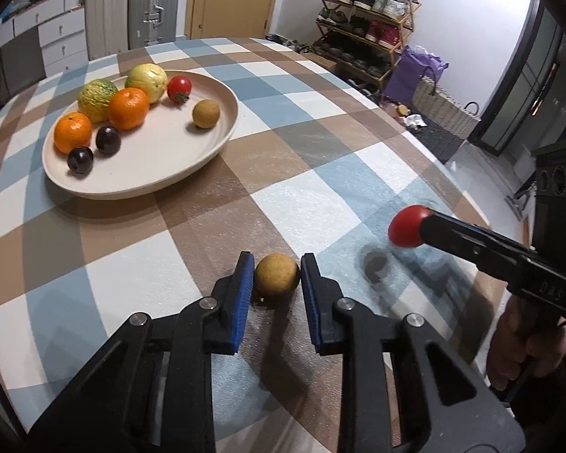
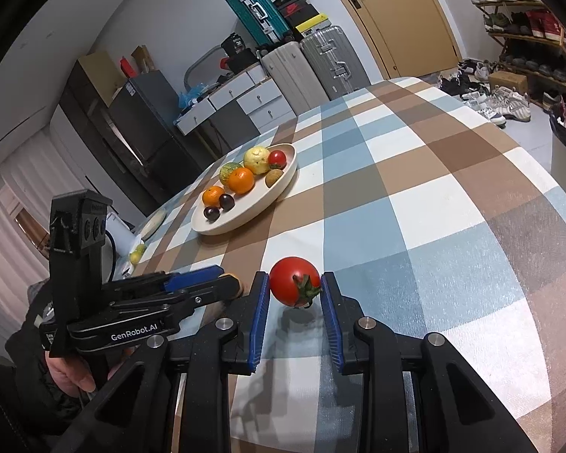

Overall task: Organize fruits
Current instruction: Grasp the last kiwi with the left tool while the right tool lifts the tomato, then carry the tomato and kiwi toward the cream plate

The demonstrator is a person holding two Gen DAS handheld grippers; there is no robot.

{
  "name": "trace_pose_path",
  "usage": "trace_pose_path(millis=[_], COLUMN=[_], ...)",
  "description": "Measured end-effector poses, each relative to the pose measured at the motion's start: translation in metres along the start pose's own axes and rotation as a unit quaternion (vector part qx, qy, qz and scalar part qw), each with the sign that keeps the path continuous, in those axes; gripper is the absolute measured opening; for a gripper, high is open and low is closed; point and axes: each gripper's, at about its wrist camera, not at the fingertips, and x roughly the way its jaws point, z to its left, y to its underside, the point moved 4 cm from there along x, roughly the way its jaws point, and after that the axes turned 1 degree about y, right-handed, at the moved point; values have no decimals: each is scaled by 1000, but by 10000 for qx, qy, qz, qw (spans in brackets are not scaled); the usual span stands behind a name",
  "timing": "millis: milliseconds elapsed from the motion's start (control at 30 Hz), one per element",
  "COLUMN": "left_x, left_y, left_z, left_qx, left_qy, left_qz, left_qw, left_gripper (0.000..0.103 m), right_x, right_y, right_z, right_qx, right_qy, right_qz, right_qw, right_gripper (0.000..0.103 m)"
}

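The left tool point(image 1: 276, 277), black with blue pads, points steeply down, its jaws closed on a small round brown fruit point(image 1: 276, 275). The right tool point(image 2: 295, 290), tilted less, grips a red tomato point(image 2: 294, 281) clear of the table, a hand point(image 1: 524, 355) on its handle.

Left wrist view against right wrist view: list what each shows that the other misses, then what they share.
Left wrist view only: the left gripper shut on a round brown fruit that sits on the tablecloth, and a wicker basket on the floor.

Right wrist view only: the right gripper from behind, the green stem of its tomato, a teal suitcase, a dark fridge.

Both: the plate of fruit, the checked tablecloth, the held tomato, shoe rack, grey suitcases.
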Motion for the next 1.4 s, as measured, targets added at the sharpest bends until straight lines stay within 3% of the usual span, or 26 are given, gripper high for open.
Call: trace_pose_path(millis=[233,600,1000,1100,1400], left_x=[-7,-36,-55,-56,-46], left_y=[-2,-12,-24,-28,-55], left_z=[6,26,47,54,74], left_qx=[-42,-251,-289,-308,-358], left_qy=[98,71,13,-23,-178], left_qz=[-108,-483,-705,-730,-761], left_qw=[9999,9985,9971,9969,9963], left_gripper=[23,22,22,23,22], right_x=[6,28,63,65,68], right_y=[1,-9,-15,-14,-34], right_z=[8,14,15,19,27], right_qx=[-258,-313,-342,-461,-503], right_qy=[193,87,577,587,302], right_qz=[77,357,830,888,757], right_qw=[9995,9988,9943,9932,9954], right_gripper=[28,30,37,31,31])
